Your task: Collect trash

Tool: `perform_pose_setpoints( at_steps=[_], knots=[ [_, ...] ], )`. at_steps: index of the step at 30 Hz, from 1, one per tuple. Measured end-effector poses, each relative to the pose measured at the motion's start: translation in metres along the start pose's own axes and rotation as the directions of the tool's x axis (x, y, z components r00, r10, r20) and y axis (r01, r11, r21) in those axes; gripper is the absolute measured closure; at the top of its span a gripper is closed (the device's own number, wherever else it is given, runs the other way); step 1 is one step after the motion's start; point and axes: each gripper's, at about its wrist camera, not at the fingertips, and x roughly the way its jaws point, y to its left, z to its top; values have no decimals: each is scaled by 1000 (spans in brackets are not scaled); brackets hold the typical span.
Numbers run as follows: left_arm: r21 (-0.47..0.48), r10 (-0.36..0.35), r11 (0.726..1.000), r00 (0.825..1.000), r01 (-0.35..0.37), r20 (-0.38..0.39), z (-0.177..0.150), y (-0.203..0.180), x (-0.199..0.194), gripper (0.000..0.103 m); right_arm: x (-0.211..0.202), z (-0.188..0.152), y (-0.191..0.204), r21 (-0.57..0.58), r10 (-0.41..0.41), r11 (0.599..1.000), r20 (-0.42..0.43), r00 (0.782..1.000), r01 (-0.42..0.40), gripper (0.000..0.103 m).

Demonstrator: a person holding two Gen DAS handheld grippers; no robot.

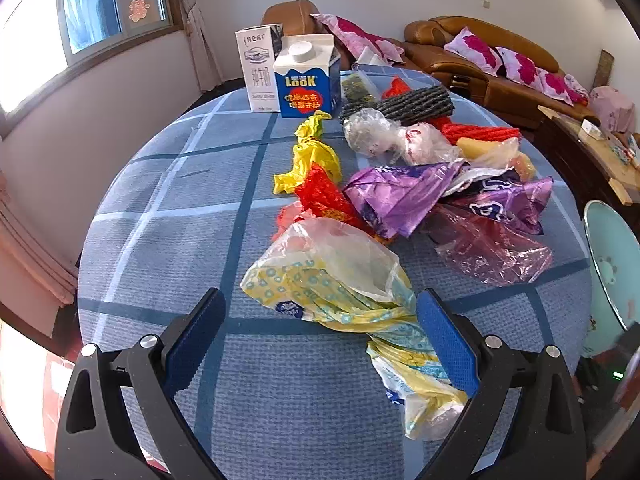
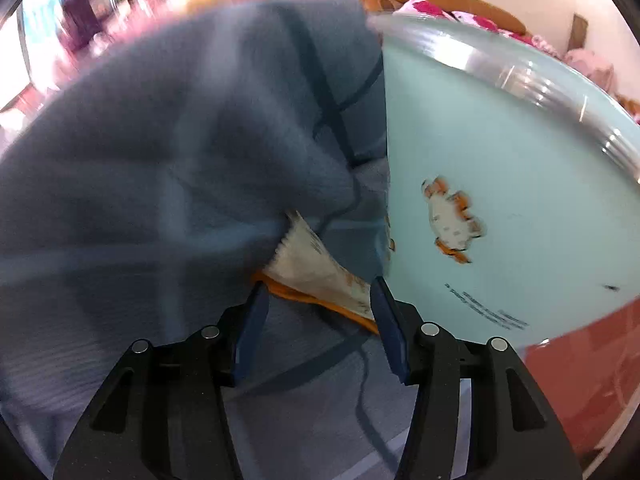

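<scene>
In the left wrist view my left gripper (image 1: pixel 320 304) is open over a round table with a blue checked cloth (image 1: pixel 168 200). A yellow patterned plastic bag (image 1: pixel 344 292) lies between and just beyond its fingers. Further off lie a yellow and red wrapper (image 1: pixel 316 172), purple bags (image 1: pixel 404 196), a clear bag (image 1: pixel 384 136) and a pink bag (image 1: pixel 492 248). In the blurred right wrist view my right gripper (image 2: pixel 318 292) is open low beside the hanging cloth (image 2: pixel 160 140). A white and orange wrapper (image 2: pixel 316 272) sits between its fingertips, next to a pale green bin (image 2: pixel 500 160).
A blue LOOK carton (image 1: pixel 306 80) and a white milk carton (image 1: pixel 260 68) stand at the table's far side, with a dark rolled mat (image 1: pixel 416 102) and red netting (image 1: pixel 480 132). The green bin's edge (image 1: pixel 612 264) shows at the right. Brown sofas (image 1: pixel 480 56) stand behind.
</scene>
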Motion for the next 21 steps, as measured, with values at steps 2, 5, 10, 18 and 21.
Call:
perform_pose_setpoints(
  at_steps=[2, 5, 10, 18, 21],
  knots=[
    [-3, -2, 1000, 1000, 2, -1, 1, 0, 1, 9, -14, 2, 0, 5, 22, 1000, 9, 1000, -22, 39],
    [2, 2, 1000, 1000, -2, -2, 0, -3, 3, 9, -21, 8, 2, 11, 43, 999, 14, 999, -43, 39],
    [12, 10, 1000, 1000, -10, 0, 0, -4, 2, 9, 0, 5, 20, -14, 5, 1000, -37, 999, -5, 49],
    [-11, 13, 1000, 1000, -13, 19, 3, 7, -8, 9, 12, 2, 13, 13, -20, 1000, -99, 995, 21, 91],
    [-18, 18, 1000, 1000, -18, 25, 2, 10, -11, 9, -23, 2, 13, 17, 8, 1000, -35, 999, -7, 93]
  ],
)
